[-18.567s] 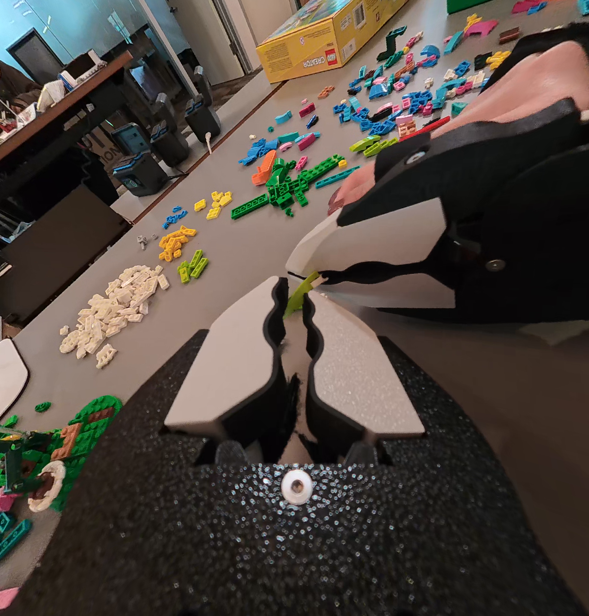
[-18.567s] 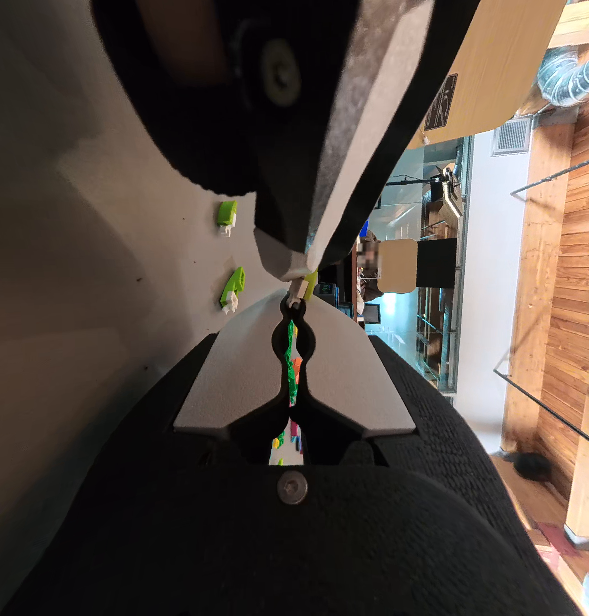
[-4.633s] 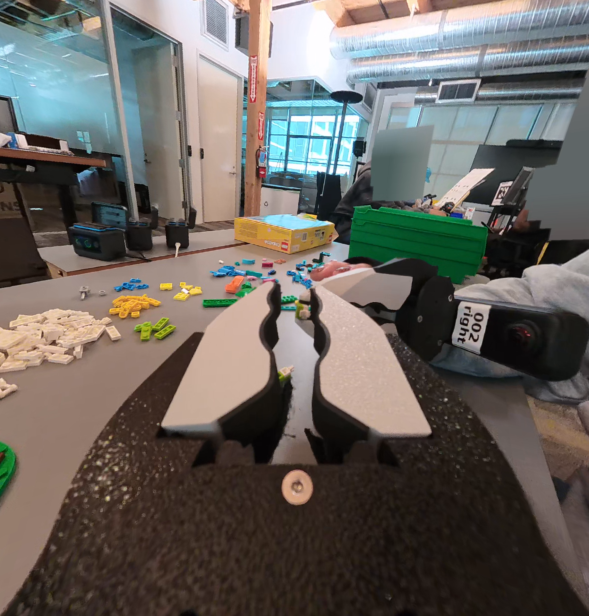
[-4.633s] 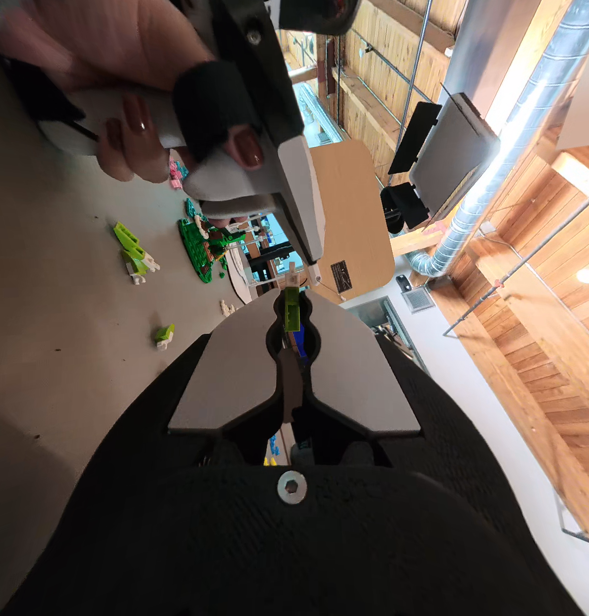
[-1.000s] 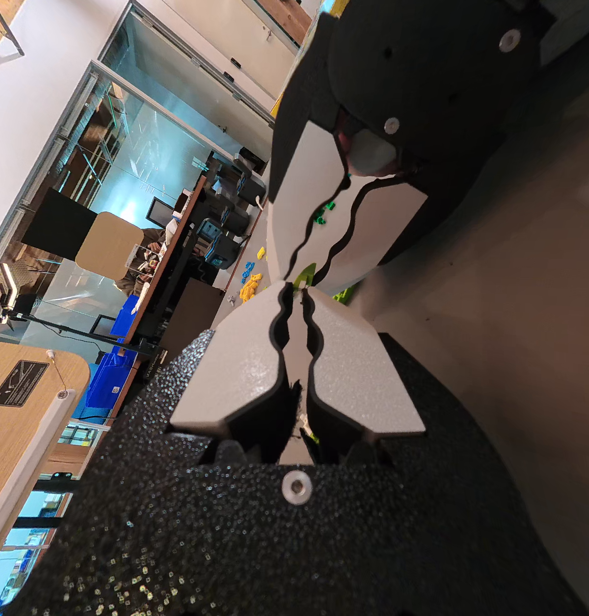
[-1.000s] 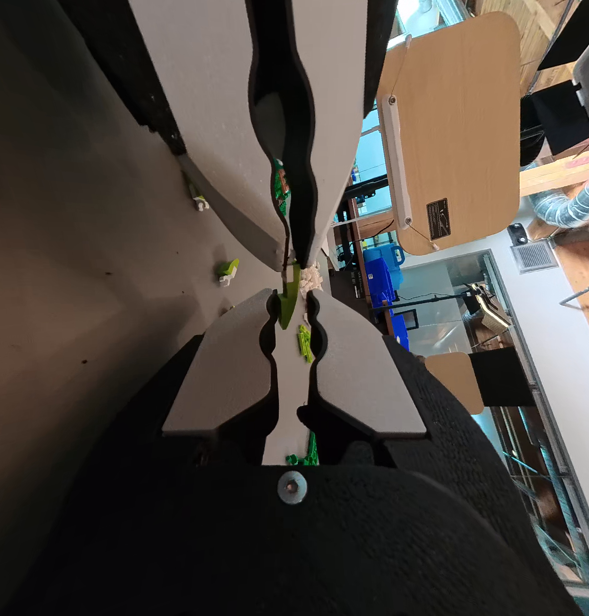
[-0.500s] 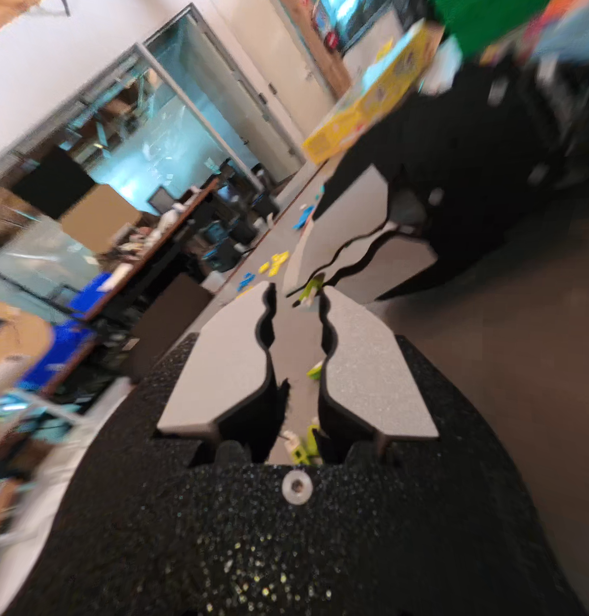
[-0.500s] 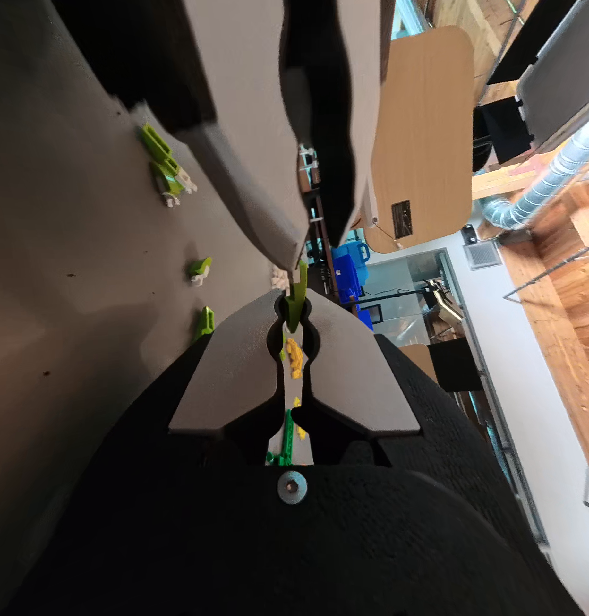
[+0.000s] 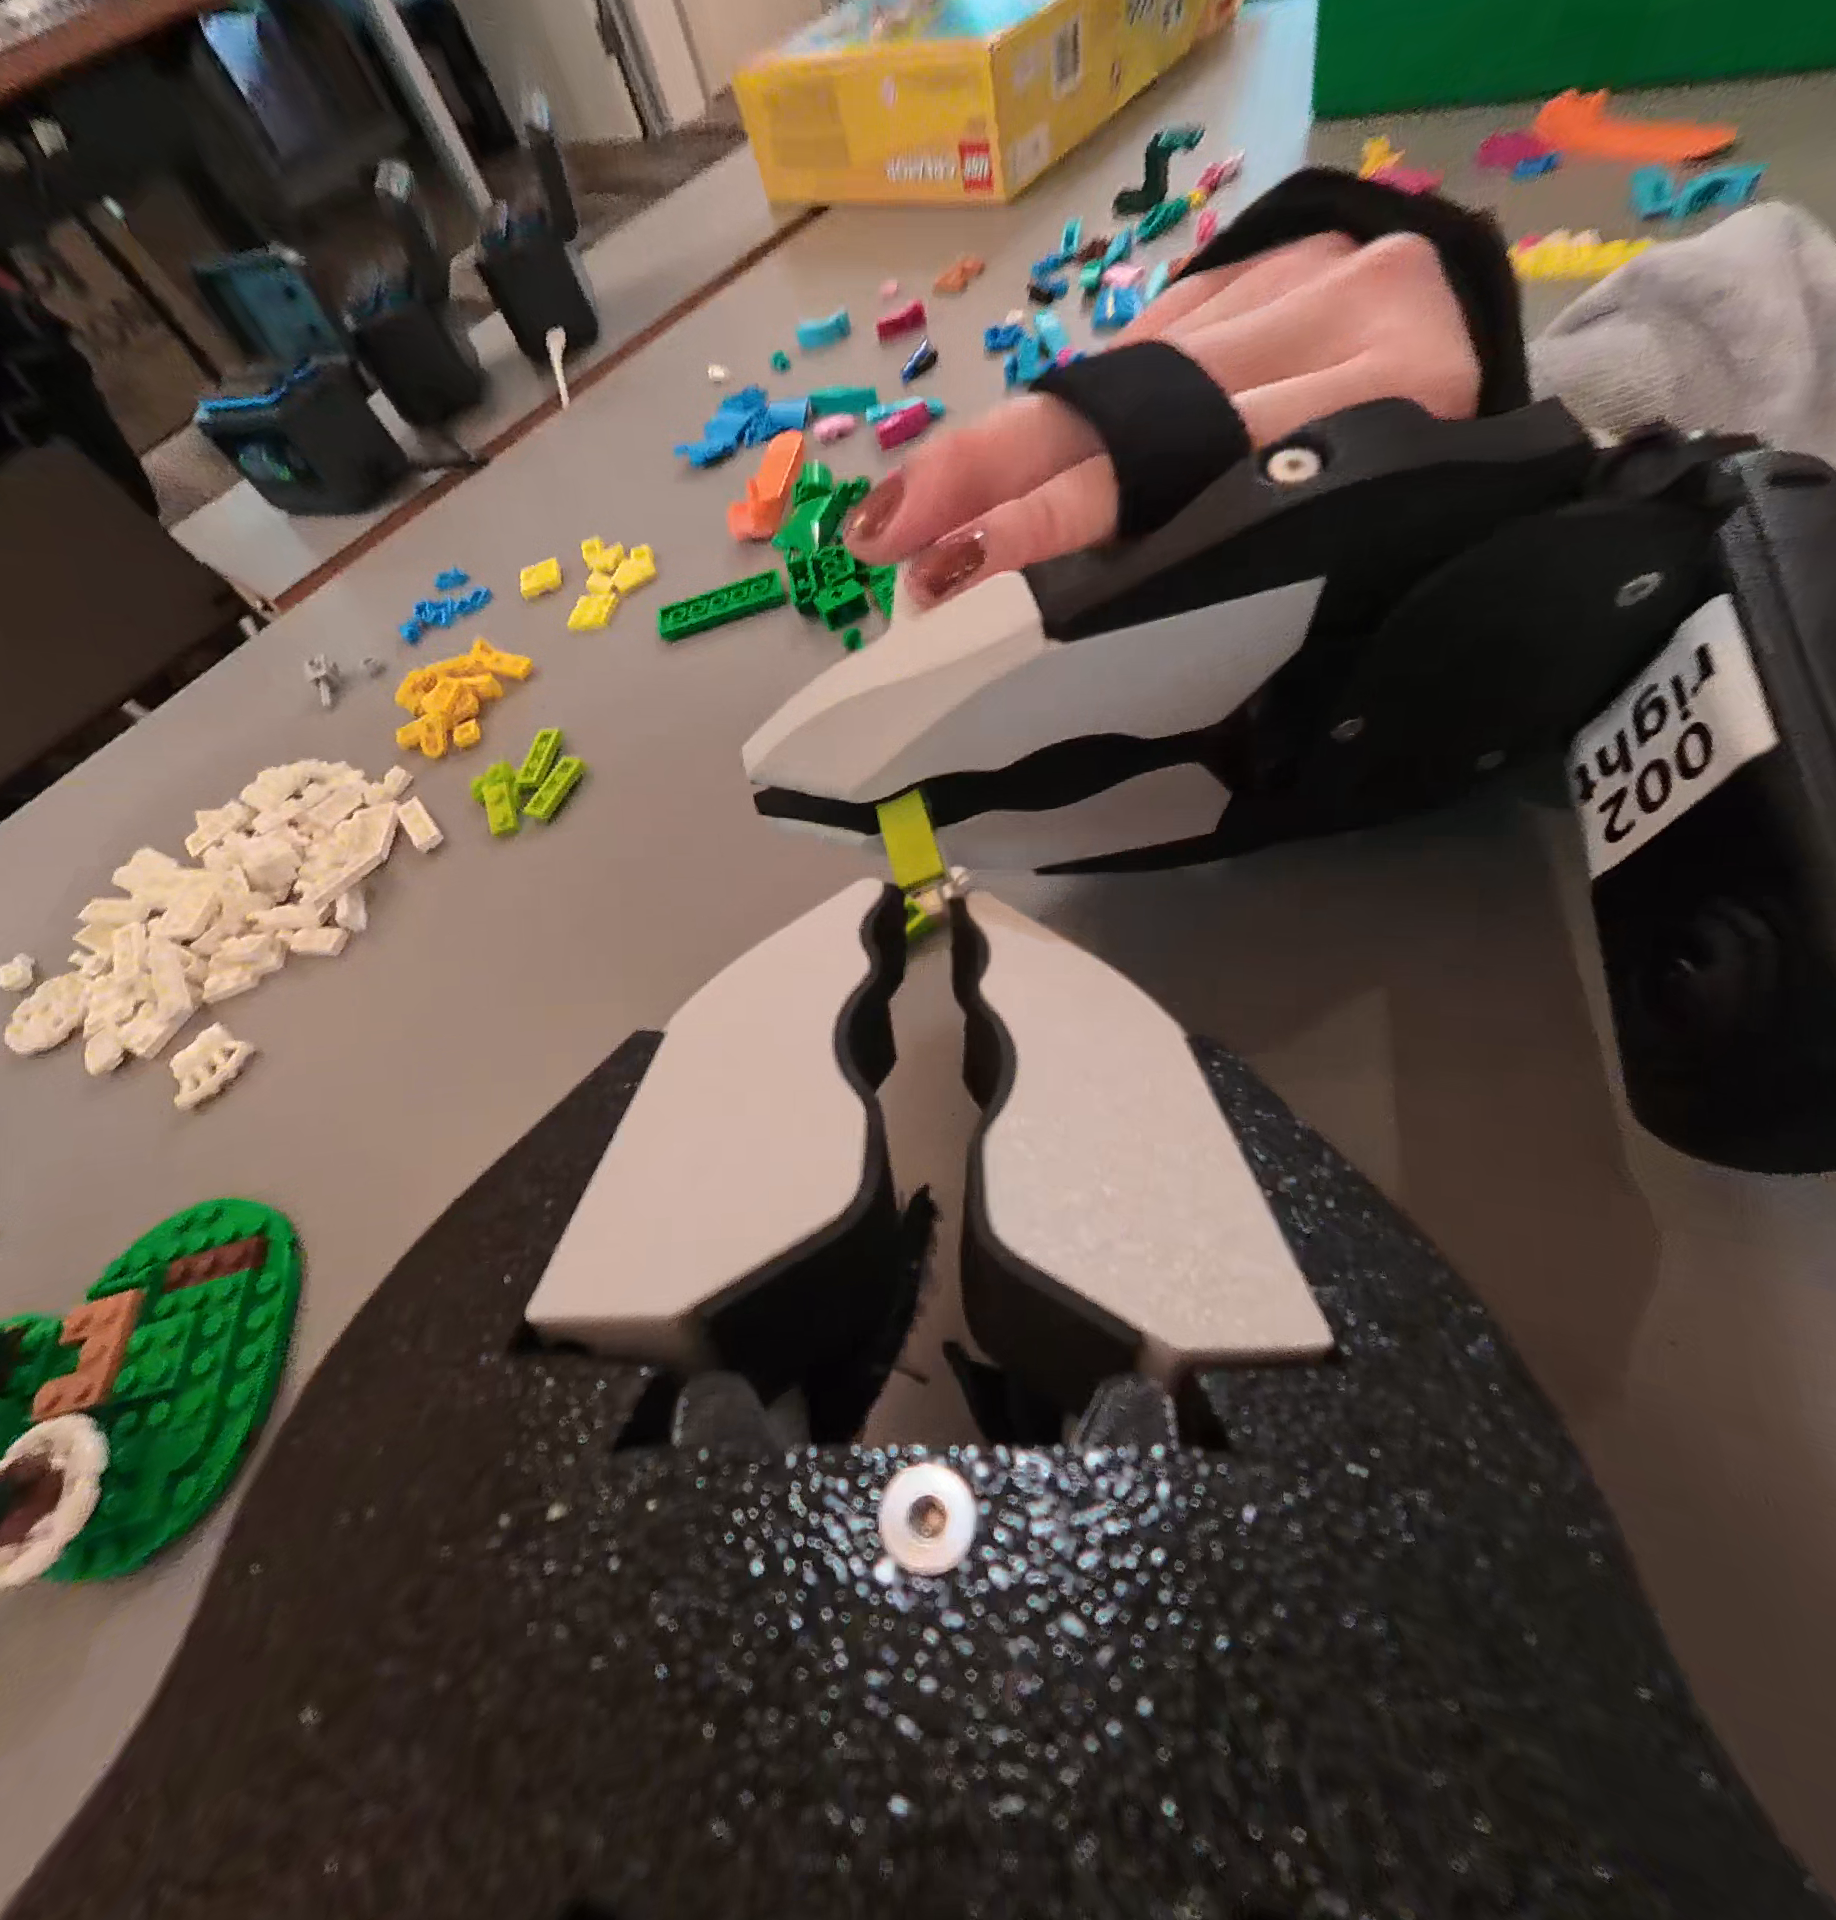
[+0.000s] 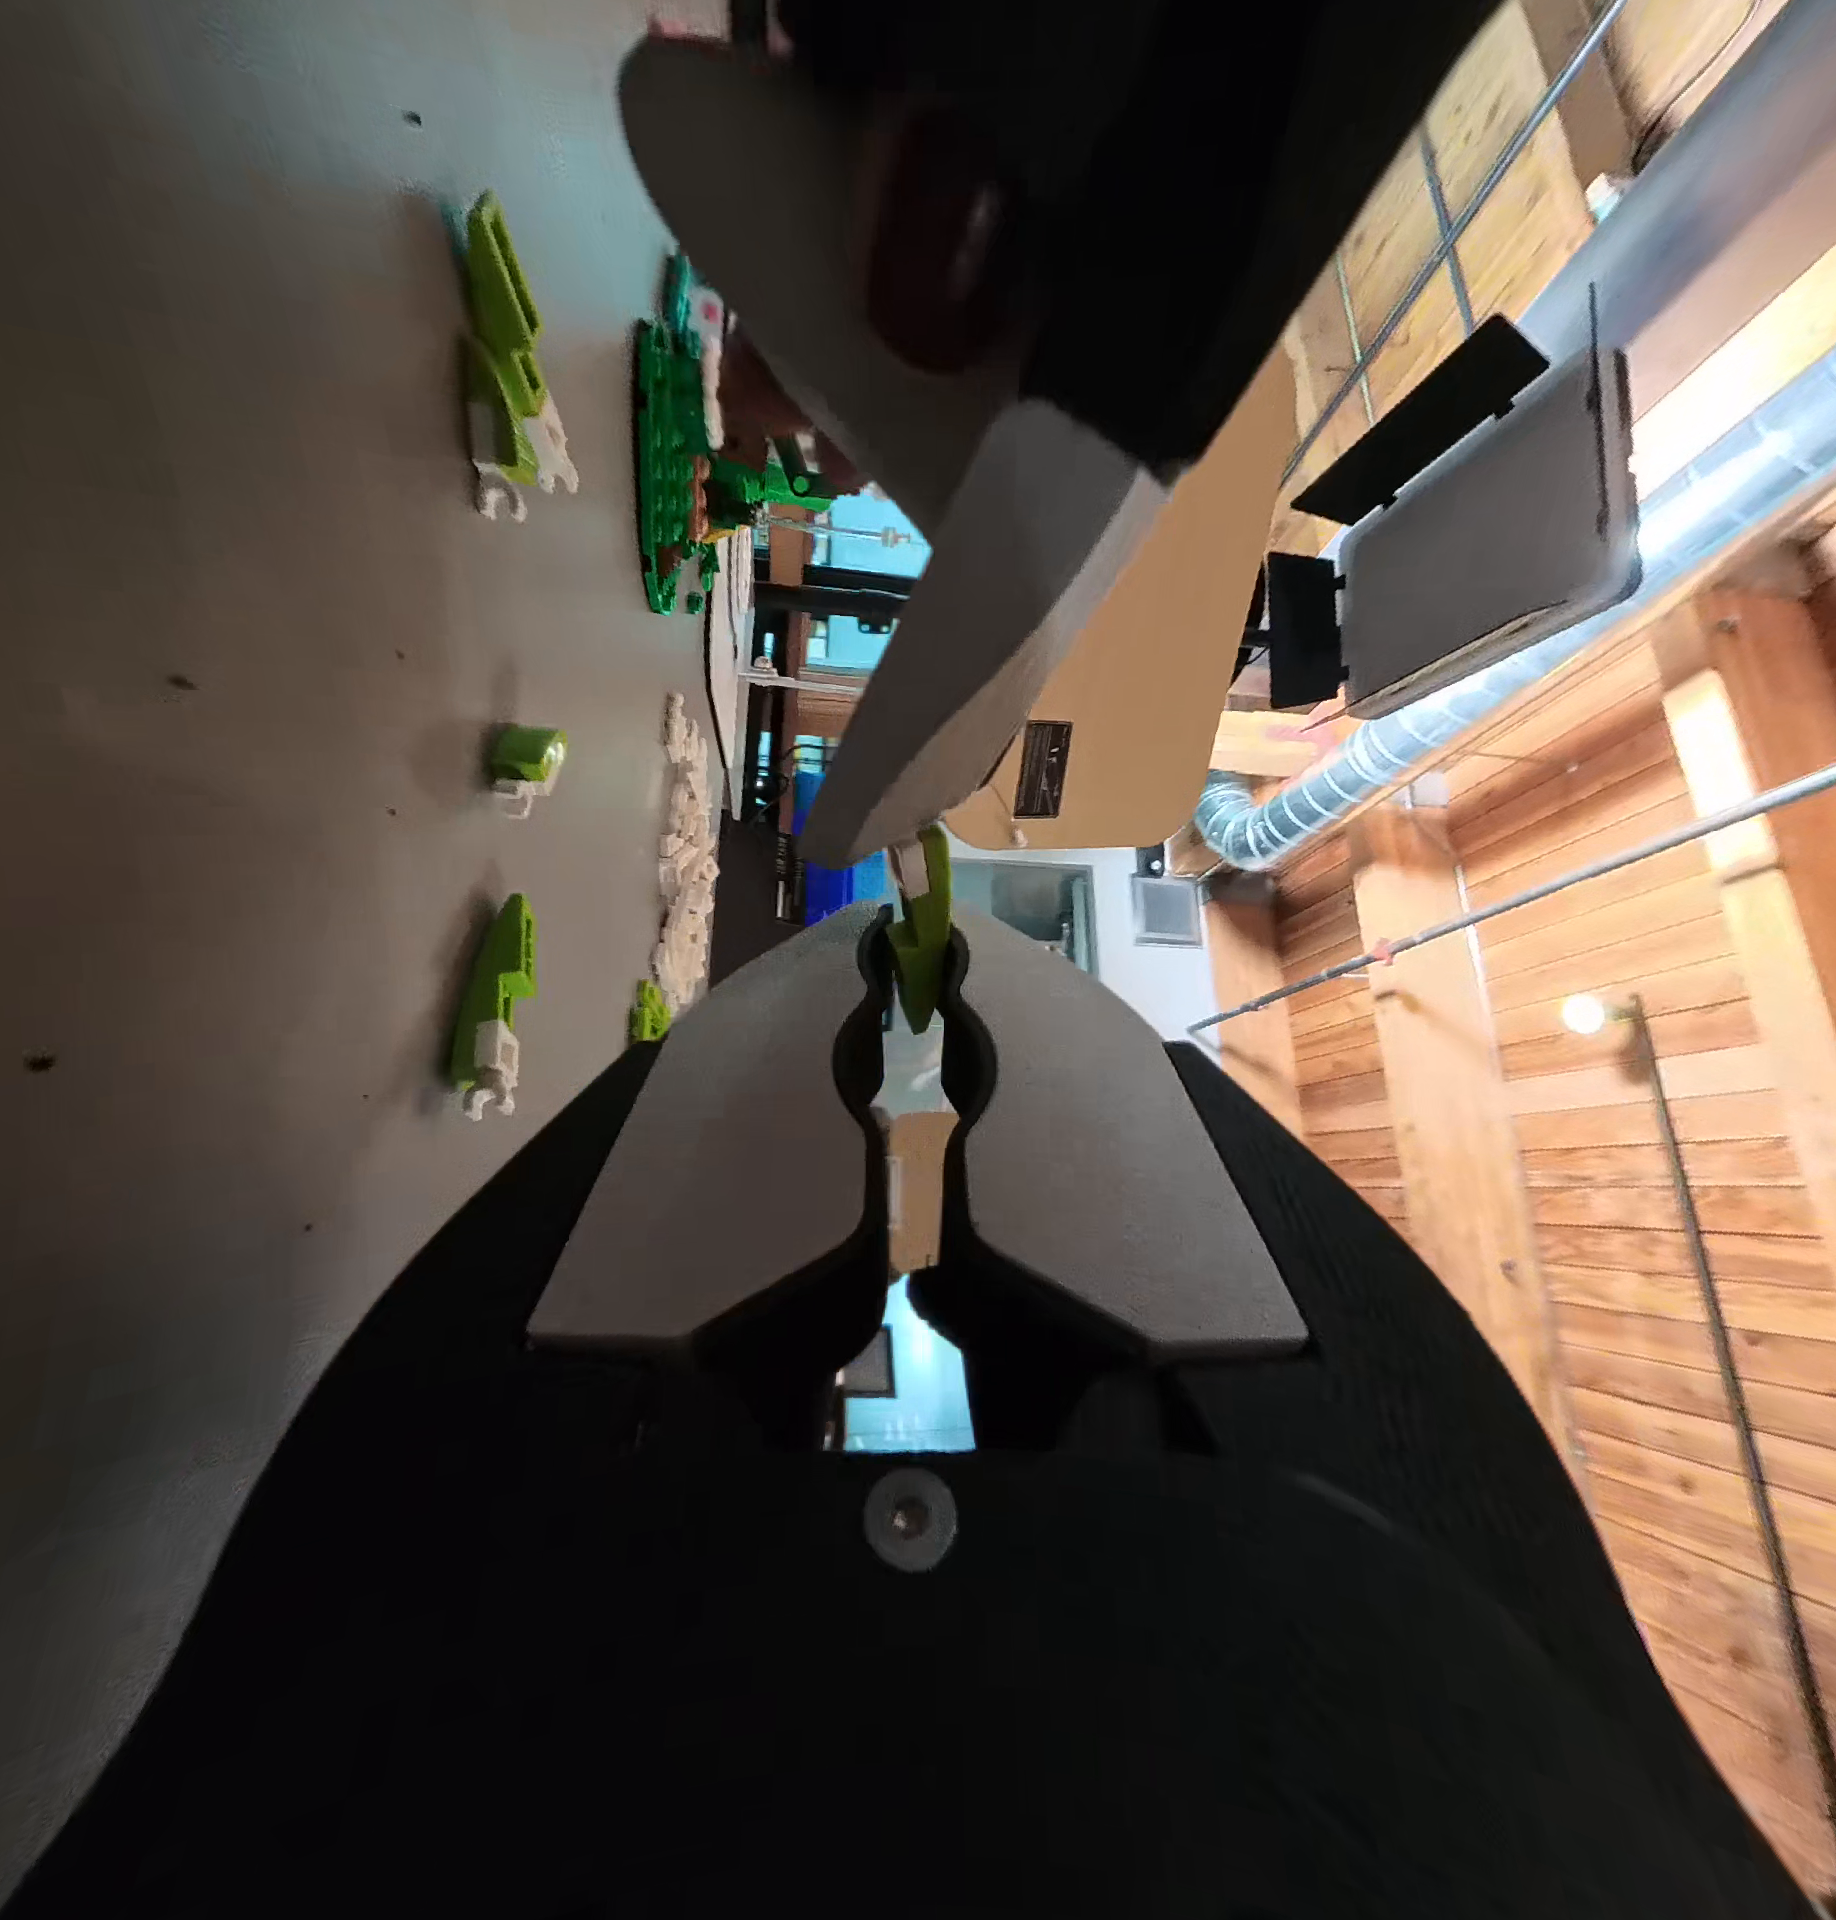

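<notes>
Two hand-held tools meet tip to tip above a grey table point(image 9: 478, 1039). The right tool point(image 10: 912, 940) is clenched on a lime-green brick piece point(image 10: 919, 966), both its pads pressing the flat sides, with the piece sticking out past the tips. From the left wrist view the same lime piece point(image 9: 909, 836) hangs down out of the right tool's grey fingers point(image 9: 893, 707), which a hand point(image 9: 1153, 416) in a black strap works from behind. The left tool point(image 9: 919, 912) has its tips closed to a narrow slot around a small white-and-lime part point(image 9: 935, 906) at the lower end of that piece; whether its pads press on the part cannot be told.

Left of the left tool lie a heap of white bricks point(image 9: 207, 914), a few lime plates point(image 9: 529, 779) and a cluster of yellow bricks point(image 9: 457, 696). Near its base on the left sits a round green plate model point(image 9: 166, 1382). Beyond the right tool, green bricks point(image 9: 789, 592), blue and pink pieces and a yellow box point(image 9: 976, 104) spread across the table. In the right wrist view, several lime-and-white assemblies point(image 10: 498, 987) lie on the table to the left of the right tool.
</notes>
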`<state>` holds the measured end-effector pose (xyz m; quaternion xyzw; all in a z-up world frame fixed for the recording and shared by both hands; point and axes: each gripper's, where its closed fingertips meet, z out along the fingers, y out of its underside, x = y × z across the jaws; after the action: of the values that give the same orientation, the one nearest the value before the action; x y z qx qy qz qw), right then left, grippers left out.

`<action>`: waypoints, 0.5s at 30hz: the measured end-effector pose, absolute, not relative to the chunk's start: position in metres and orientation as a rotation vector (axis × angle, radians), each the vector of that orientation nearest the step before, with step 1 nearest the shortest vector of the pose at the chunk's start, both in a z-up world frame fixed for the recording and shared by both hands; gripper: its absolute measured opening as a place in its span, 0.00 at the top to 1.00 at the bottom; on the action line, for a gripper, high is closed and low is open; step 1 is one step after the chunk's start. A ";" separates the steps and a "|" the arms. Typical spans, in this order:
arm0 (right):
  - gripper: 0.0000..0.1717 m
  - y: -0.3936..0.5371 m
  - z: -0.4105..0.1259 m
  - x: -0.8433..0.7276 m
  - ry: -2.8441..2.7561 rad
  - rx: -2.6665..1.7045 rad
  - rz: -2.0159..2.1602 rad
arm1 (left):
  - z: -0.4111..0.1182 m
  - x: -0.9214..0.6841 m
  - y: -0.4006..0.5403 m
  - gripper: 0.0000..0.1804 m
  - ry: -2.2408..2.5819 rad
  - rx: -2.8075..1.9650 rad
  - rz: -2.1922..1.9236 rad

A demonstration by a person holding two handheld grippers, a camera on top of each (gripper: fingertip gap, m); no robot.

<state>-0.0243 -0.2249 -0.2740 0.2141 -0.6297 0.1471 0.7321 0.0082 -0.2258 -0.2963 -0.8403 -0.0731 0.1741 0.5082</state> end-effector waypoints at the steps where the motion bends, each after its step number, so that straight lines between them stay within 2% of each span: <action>1: 0.98 -0.225 -0.273 -0.024 -1.375 0.477 0.313 | -0.296 0.007 -0.227 0.96 -0.192 -2.048 0.427; 15: 0.98 -0.235 -0.268 -0.029 -1.298 0.548 0.216 | -0.299 0.010 -0.230 0.97 -0.250 -2.124 0.362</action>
<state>-0.0287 -0.2348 -0.2680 0.2516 -0.5955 0.0990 0.7565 0.0101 -0.2298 -0.2991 -0.8658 -0.1021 0.1477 0.4671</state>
